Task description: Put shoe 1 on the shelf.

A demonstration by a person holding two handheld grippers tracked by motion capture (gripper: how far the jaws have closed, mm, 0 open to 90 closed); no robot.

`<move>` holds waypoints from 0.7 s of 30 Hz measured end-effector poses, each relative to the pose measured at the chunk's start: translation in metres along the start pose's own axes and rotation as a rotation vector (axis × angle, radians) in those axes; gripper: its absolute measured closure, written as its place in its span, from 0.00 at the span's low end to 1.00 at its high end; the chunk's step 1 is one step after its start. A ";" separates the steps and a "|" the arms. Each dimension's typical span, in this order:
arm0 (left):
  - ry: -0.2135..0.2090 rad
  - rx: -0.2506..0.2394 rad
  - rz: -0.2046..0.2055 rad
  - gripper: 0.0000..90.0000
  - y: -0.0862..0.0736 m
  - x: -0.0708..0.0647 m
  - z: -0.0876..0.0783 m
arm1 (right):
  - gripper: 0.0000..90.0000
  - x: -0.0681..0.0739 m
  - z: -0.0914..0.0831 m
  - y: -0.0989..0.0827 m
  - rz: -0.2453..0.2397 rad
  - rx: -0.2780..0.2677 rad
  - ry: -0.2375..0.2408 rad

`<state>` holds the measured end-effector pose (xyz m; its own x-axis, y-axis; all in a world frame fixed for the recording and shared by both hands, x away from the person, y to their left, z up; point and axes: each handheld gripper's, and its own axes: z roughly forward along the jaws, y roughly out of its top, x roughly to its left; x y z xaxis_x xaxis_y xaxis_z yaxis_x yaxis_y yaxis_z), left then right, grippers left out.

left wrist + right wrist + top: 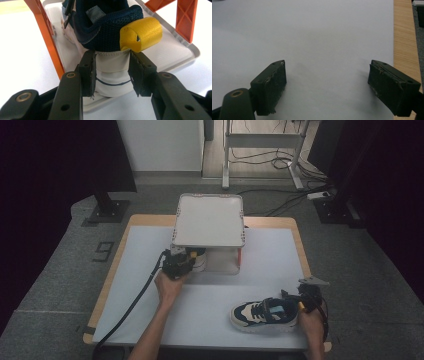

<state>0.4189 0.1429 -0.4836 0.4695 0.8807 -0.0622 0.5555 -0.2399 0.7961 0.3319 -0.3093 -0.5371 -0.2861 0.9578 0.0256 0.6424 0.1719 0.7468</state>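
Observation:
A navy and white sneaker (110, 32) with a yellow heel loop (141, 32) stands on the lower white tray (175, 51) of a small rack. My left gripper (112, 58) is shut on its white heel, a pad pressed on each side. From above, the left gripper (186, 261) reaches under the rack's top tray (209, 220). A second matching sneaker (265, 315) lies on the table at the near right, toe to the left. My right gripper (301, 296) hovers just behind its heel. In the right gripper view, the right gripper (327, 72) stands open with nothing between its pads.
The rack has orange legs (46, 37) on either side of the held shoe. A white mat (210, 295) covers the wooden table (300, 245), whose edge runs close on the right. Cables trail from both grippers toward the person.

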 end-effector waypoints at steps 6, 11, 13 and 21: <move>0.016 -0.010 0.006 0.61 -0.001 0.000 0.001 | 0.16 0.000 0.000 0.000 0.001 -0.002 -0.001; -0.012 0.004 0.011 0.41 -0.001 -0.002 -0.007 | 0.16 0.000 0.000 0.000 0.001 -0.003 -0.001; -0.033 0.010 0.013 0.33 -0.001 -0.003 -0.013 | 0.16 0.000 0.000 0.000 0.001 -0.002 -0.001; -0.100 0.031 0.055 0.11 -0.001 0.002 -0.051 | 0.16 0.000 0.000 0.000 0.001 -0.002 -0.001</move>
<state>0.3842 0.1661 -0.4539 0.5648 0.8213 -0.0800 0.5474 -0.3003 0.7811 0.3318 -0.3091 -0.5372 -0.2850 0.9582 0.0254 0.6411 0.1708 0.7482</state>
